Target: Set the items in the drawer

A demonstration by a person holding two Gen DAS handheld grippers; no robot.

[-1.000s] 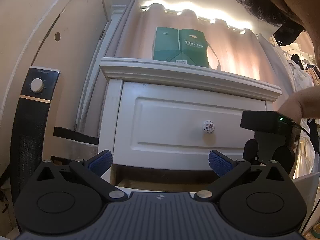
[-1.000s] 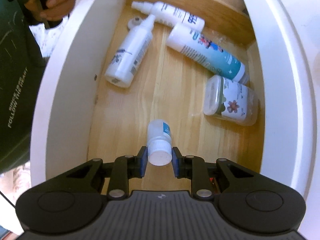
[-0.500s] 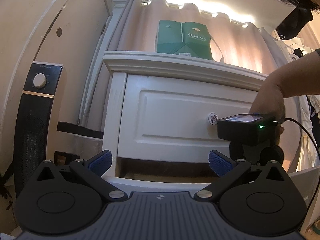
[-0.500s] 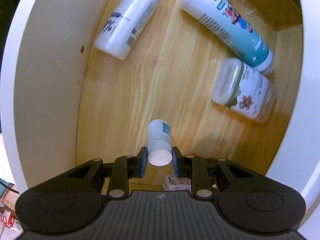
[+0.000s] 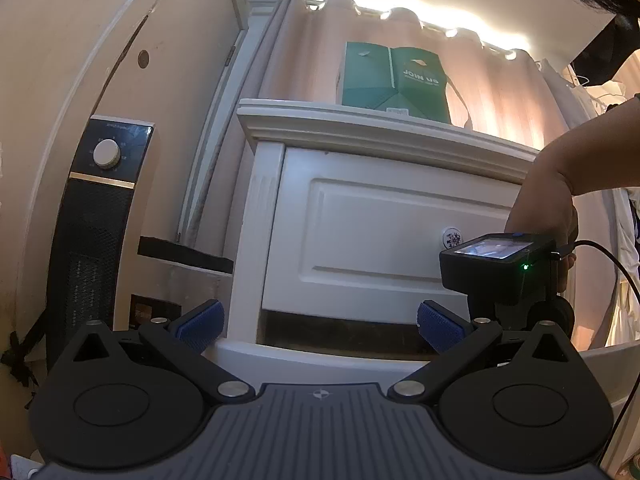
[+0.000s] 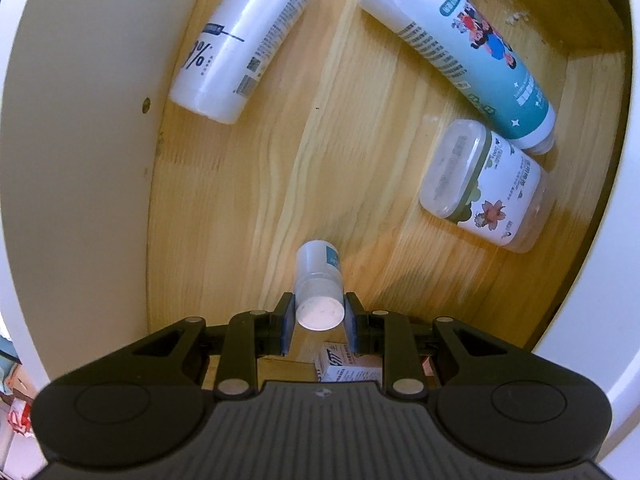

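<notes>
Pine drawer floor (image 6: 340, 128); right fingers (image 6: 285, 322) clamp small bottle (image 6: 319, 286); left fingers (image 5: 200, 320) apart.

Your drawer (image 6: 224, 184) stands open, its pale wood floor scattered with items.
A small white-capped bottle (image 6: 319, 285) points nose-down just above the floor near you. A large white bottle (image 6: 244, 40) lies at the left wall; a teal-and-white tube (image 6: 468, 52) lies slantwise, its cap beside a clear-lidded flowered jar (image 6: 484, 186) on its side.
</notes>
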